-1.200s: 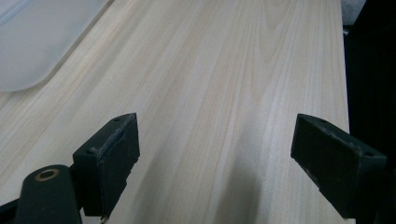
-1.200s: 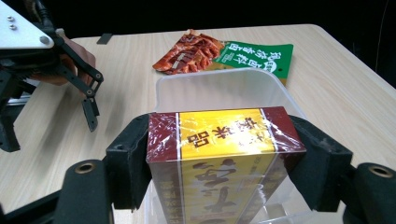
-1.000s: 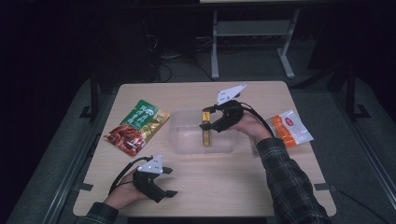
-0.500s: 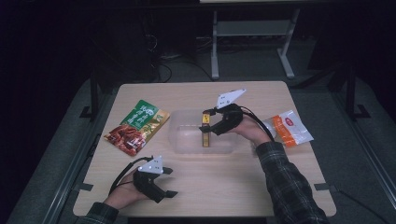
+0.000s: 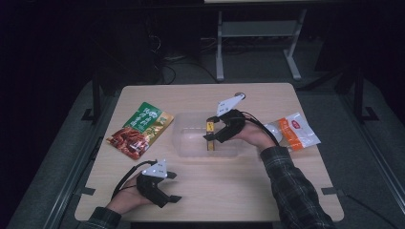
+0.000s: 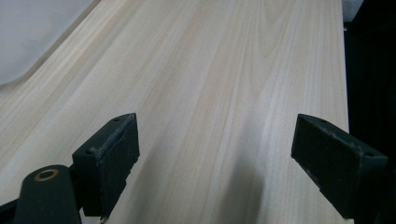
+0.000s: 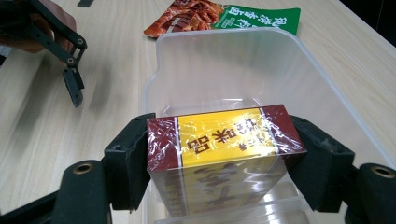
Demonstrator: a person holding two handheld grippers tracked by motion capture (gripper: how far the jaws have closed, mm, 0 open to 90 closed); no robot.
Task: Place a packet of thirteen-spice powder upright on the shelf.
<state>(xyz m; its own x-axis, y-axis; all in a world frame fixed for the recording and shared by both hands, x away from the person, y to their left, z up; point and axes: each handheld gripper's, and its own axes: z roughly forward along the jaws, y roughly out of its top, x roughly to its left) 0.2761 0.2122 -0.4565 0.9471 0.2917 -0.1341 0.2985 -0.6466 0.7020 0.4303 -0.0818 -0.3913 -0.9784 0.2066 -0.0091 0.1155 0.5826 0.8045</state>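
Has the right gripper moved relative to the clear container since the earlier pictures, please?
Yes: the right gripper carried the box left, over the clear container.

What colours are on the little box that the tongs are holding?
The box is yellow in the middle with dark red ends, wrapped in shiny plastic. The right gripper view shows it best.

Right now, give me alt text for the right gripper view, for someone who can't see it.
The right gripper clamps a yellow and dark red box over a clear plastic tub on a wooden table. A red and green snack bag lies beyond, with the left gripper at upper left.
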